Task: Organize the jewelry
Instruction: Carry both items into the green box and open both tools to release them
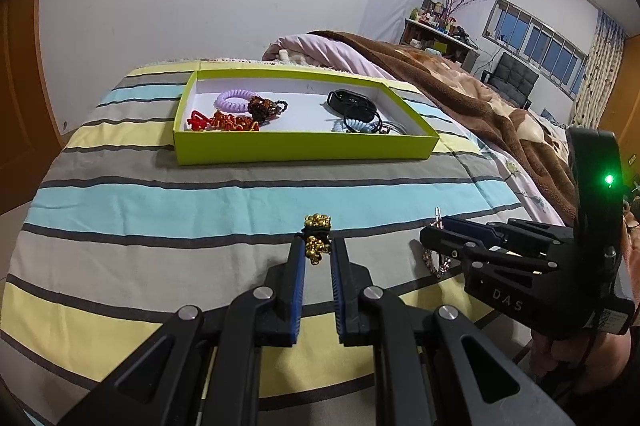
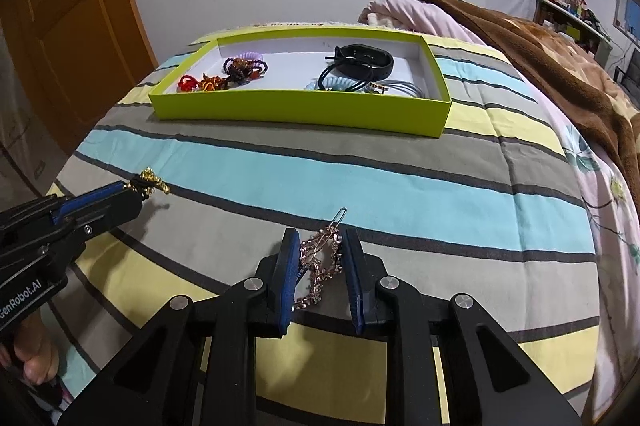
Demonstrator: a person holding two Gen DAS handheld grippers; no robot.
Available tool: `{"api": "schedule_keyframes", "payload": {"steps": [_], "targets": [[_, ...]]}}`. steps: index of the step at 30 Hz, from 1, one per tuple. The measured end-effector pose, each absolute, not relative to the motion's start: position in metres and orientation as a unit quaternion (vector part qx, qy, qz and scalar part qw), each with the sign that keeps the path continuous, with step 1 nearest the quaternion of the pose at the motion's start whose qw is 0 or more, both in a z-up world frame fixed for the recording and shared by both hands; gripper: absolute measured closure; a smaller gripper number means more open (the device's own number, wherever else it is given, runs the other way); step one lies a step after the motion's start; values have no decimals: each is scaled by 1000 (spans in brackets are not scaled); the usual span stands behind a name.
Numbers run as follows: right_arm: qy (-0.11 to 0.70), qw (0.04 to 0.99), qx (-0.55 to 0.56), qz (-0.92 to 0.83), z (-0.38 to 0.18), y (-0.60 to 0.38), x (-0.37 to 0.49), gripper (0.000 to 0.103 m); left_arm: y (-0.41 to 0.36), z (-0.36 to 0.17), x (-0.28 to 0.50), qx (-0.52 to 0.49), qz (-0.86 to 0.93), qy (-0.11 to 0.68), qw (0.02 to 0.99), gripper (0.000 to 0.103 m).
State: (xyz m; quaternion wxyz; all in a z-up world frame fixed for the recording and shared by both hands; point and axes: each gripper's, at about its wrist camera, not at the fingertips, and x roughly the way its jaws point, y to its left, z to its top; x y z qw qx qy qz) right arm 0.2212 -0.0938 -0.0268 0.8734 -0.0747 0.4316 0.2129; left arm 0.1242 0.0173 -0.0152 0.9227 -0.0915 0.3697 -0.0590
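Gripping a gold bead hair tie (image 1: 317, 239) in left gripper (image 1: 317, 246) and rose-gold hair clip (image 2: 322, 258) in right gripper (image 2: 320, 254), both closed on their pieces, likely mid-pickup, next needing carrying to the green tray (image 1: 304, 148)

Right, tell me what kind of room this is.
A bedroom, most likely. The work surface is a bed with a striped cover, a brown blanket is piled along its far side, and a cluttered shelf stands by the window.
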Motion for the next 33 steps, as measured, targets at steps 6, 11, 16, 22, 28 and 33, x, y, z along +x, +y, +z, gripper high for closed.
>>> {"api": "schedule_keyframes", "payload": {"steps": [6, 11, 16, 22, 28, 33], "targets": [[429, 874, -69, 220, -24, -95, 218, 81, 17, -12, 122, -89, -58, 367, 924, 90], [420, 877, -63, 226, -18, -97, 214, 81, 17, -9, 119, -87, -57, 363, 926, 90], [409, 882, -56, 229, -7, -102, 210, 81, 16, 0, 115, -82, -57, 355, 930, 90], [389, 889, -47, 237, 10, -105, 204, 81, 14, 15, 110, -73, -55, 341, 936, 90], [373, 895, -44, 242, 26, -107, 199, 81, 13, 27, 108, -65, -51, 327, 941, 90], [364, 898, -42, 243, 35, -108, 200, 81, 15, 35, 110, -61, -50, 319, 945, 90]]}}
